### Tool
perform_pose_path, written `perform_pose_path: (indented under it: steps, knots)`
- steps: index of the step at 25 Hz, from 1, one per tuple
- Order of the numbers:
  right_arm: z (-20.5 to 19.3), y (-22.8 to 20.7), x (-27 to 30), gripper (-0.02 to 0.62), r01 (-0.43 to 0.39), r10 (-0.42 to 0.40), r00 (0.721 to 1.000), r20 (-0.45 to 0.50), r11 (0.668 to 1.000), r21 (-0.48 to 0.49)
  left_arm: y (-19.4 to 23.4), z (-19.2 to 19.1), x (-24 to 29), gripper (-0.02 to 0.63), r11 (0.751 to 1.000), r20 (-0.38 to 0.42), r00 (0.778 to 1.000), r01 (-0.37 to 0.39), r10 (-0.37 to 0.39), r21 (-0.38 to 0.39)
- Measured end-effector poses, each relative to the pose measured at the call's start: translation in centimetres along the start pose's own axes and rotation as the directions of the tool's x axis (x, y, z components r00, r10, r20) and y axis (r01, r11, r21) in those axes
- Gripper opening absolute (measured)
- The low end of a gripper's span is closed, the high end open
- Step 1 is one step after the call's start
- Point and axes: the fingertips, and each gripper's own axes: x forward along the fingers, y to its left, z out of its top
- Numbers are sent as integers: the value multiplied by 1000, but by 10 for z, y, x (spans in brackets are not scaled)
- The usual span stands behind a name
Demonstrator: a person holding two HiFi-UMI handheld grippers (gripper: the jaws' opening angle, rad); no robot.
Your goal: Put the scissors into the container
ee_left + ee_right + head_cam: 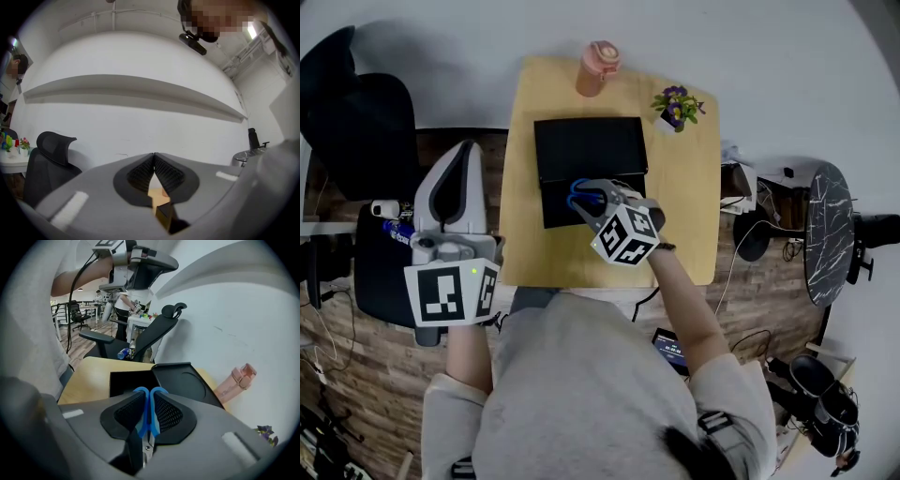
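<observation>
My right gripper is shut on the blue-handled scissors, the handles pinched between the pads and poking out past them. It hovers over the open black container on the wooden table; the container's cavity lies just ahead of the jaws and its lid is folded back to the far side. My left gripper is held off the table's left edge, pointing up at a white wall, its pads closed together with nothing between them.
A pink bottle and a small pot of purple flowers stand at the table's far end. A black office chair is at the left. A round marble side table stands to the right, with cables on the floor.
</observation>
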Motion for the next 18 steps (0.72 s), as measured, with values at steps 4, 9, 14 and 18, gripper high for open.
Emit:
perform_pose_path:
  steps: [4,9,14,18]
  knots:
    - [-10,6,10,71,-49,48,998,-50,999,-18,1,-3,1,58,1000,-6,1000,-5,5,0]
    - [-22,8,23,71,-98,94,990,-102,995,-31,3,-8,6,58,1000,-15,1000,-11,11,0]
    - [-27,12,31,71,-130,124,982,-143,991,-31,7,-10,6,58,1000,-22,1000,-20,20,1]
    - [-31,13,36,71,-146,139,976,-168,989,-26,12,-12,7,58,1000,-28,999,-26,26,1]
